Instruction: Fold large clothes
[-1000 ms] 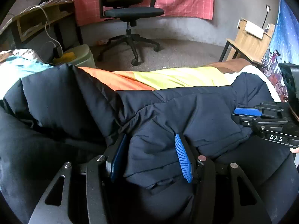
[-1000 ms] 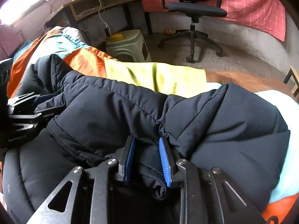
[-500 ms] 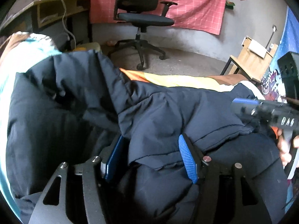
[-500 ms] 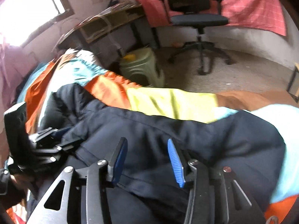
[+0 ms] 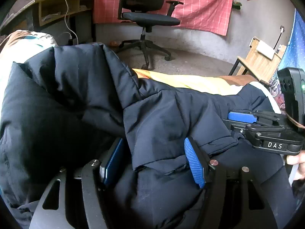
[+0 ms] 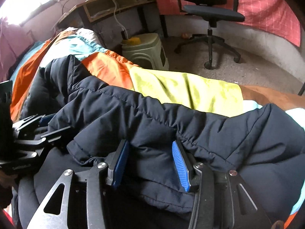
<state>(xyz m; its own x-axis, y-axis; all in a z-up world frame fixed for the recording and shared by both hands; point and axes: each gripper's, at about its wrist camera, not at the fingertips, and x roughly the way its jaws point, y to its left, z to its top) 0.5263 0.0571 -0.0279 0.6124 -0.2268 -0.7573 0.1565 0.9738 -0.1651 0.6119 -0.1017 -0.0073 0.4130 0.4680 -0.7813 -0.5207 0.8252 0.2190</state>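
The bed (image 6: 183, 87) carries my dark puffer jacket (image 5: 164, 118), bunched toward its near edge, one flap turned over; I judge folding roughly half done. Left gripper (image 5: 154, 162) and right gripper (image 6: 150, 162) each pinch jacket fabric.

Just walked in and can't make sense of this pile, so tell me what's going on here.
A person is folding a dark navy puffer jacket on a bed covered by a colourful patchwork quilt. The left gripper and the right gripper each have a thick bunch of the jacket's fabric between their blue pads, side by side along one edge. The jacket lies heaped and doubled over itself, the fold unfinished.
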